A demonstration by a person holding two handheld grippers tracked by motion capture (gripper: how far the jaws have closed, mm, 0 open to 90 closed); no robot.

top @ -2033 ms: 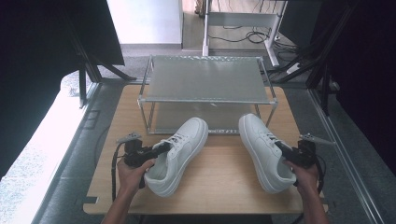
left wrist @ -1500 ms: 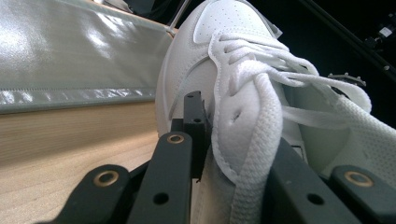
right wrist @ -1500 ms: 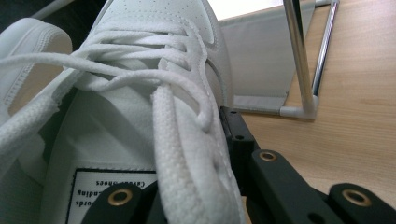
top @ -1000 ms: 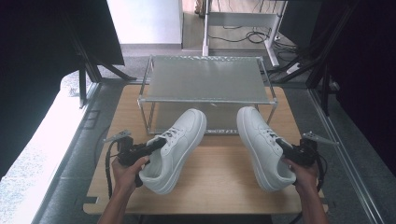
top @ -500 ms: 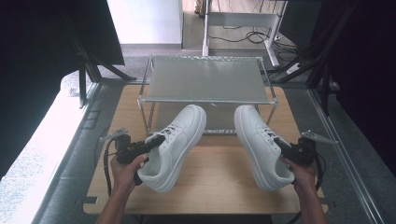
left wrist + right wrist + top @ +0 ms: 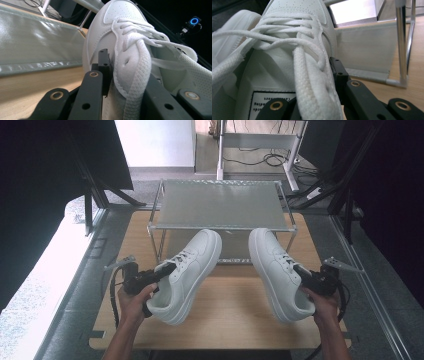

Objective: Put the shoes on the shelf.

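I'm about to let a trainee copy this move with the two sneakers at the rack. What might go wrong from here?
1. Each gripper, left gripper and right gripper, pinches only the thin collar edge of its shoe; the left sneaker or right sneaker may twist or slip out.
2. Both toes sit close to the rack's front rail and legs, so pushing forward could knock them.
3. Loose laces might snag.

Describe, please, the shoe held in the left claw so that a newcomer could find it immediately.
Start at the metal shelf rack at the far end of the wooden table. Two white sneakers sit before it; the left sneaker is the one angled, toe pointing right toward the rack. Unlike the right sneaker, the left claw grips it.
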